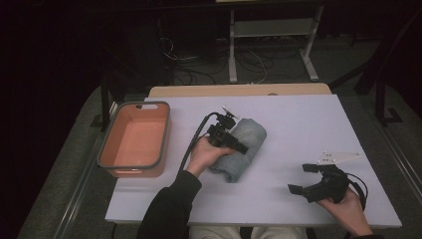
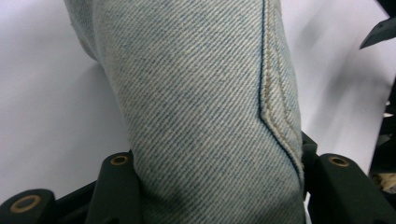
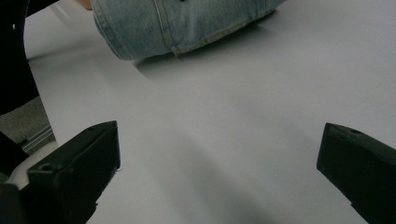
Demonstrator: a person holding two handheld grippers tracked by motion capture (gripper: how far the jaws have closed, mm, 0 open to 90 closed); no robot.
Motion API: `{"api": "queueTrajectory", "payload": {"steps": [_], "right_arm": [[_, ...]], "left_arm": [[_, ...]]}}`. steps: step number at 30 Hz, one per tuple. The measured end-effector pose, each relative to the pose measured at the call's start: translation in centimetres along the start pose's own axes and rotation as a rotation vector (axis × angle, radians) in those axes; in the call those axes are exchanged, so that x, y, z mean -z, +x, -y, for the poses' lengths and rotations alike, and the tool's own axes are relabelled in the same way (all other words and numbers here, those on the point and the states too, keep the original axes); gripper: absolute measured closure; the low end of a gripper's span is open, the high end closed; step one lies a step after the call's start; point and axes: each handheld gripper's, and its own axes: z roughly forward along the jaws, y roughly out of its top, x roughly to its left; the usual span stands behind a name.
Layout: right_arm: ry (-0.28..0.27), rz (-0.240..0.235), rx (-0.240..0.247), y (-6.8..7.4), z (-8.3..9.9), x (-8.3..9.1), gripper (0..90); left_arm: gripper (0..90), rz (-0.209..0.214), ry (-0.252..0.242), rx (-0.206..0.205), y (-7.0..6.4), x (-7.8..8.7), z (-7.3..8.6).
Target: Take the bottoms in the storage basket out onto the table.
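Left gripper view: left gripper (image 2: 210,186) clamped around rolled denim (image 2: 205,93).

Rolled light-blue denim cloth (image 1: 241,147) at the middle of the white table (image 1: 298,119), orange rectangular plastic bin (image 1: 135,139) over its left edge, left of the roll.

1. The bench (image 1: 298,124) has a pale, white-grey top, with a tan wooden strip along its far edge.
2. A rolled denim cloth (image 1: 241,147) lies near the middle of the bench.
3. An orange tub (image 1: 134,139) with a grey rim sits at the left edge, seemingly overhanging it slightly, well apart from the cloth.
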Motion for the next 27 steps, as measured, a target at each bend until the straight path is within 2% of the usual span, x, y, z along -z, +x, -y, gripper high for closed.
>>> {"api": "queueTrajectory", "payload": {"steps": [9, 13, 16, 18, 21, 27], "right_arm": [[0.001, -0.002, 0.001, 0.0, 0.0, 0.0, 0.0], [0.000, -0.003, 0.006, 0.0, 0.0, -0.1, 0.0], [0.000, -0.002, 0.005, 0.0, 0.0, -0.1, 0.0], [0.001, -0.002, 0.005, 0.1, 0.0, -0.1, 0.0], [0.001, -0.002, 0.006, 0.1, 0.0, -0.1, 0.0], [0.002, -0.002, 0.002, 0.1, 0.0, -0.1, 0.0]], "left_arm": [[39.8, -0.033, 0.005, -0.034, -1.0, -0.7, 0.1], [33.9, 0.002, -0.022, -0.023, -1.0, -0.5, 0.0], [28.8, 0.048, -0.083, -0.007, -1.1, 0.2, 0.0], [25.0, 0.066, -0.106, -0.002, -1.2, 0.6, -0.1], [19.8, 0.048, -0.100, -0.018, -1.3, 1.2, -0.1], [16.0, 0.053, -0.124, 0.002, -0.7, 2.2, 0.3]]}}
